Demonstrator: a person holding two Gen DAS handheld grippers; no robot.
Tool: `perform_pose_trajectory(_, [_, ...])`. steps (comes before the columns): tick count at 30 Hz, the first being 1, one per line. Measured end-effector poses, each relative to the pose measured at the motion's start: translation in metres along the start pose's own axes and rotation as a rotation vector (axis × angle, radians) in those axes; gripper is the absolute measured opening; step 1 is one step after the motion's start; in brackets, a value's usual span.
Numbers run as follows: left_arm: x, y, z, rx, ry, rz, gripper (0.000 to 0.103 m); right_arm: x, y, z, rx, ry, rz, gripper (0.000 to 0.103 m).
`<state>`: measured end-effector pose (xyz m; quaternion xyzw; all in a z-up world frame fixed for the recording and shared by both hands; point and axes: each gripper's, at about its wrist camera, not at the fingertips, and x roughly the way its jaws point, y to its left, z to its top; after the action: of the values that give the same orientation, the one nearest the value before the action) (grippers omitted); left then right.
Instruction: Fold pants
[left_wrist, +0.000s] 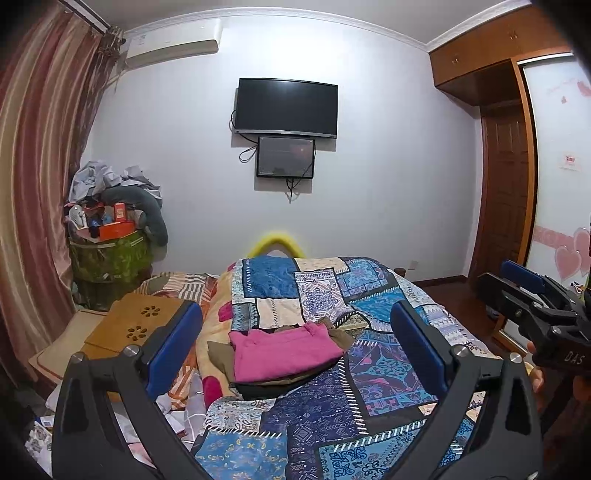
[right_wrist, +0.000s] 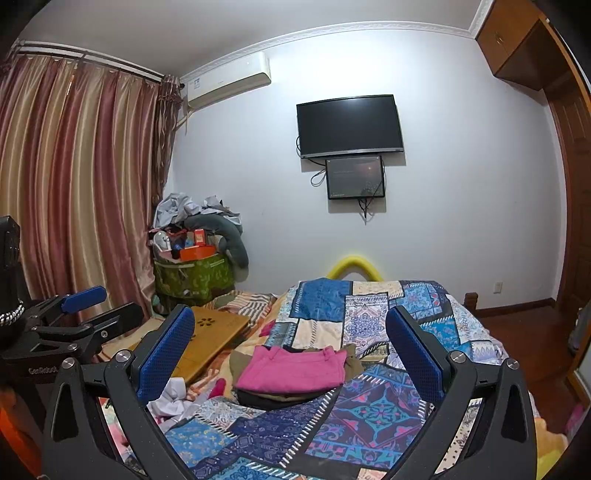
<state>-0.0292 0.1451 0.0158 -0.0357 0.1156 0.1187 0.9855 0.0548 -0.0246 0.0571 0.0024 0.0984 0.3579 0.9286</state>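
Folded pink pants (left_wrist: 284, 352) lie on top of a small stack of folded dark and olive clothes (left_wrist: 271, 387) on the patchwork bedspread (left_wrist: 332, 417); they also show in the right wrist view (right_wrist: 295, 369) on the same stack (right_wrist: 273, 398). My left gripper (left_wrist: 295, 339) is open and empty, held above and short of the stack. My right gripper (right_wrist: 291, 343) is open and empty too, held at a similar height. The right gripper shows at the right edge of the left wrist view (left_wrist: 532, 291); the left gripper shows at the left edge of the right wrist view (right_wrist: 92, 306).
A wooden lap desk (right_wrist: 210, 336) lies left of the stack on a striped blanket. White crumpled cloth (right_wrist: 173, 398) lies at the bed's left. A green bin piled with clutter (right_wrist: 192, 266) stands by the curtain. A wardrobe (left_wrist: 509, 177) is at right.
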Motion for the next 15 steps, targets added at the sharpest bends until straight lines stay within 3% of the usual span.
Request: perform_pose_trajectory(15, [0.0033,0.0023,0.0000,-0.015,0.015,-0.007,0.103,0.0000,0.0007,0.0005,0.003,0.005,-0.003,0.103])
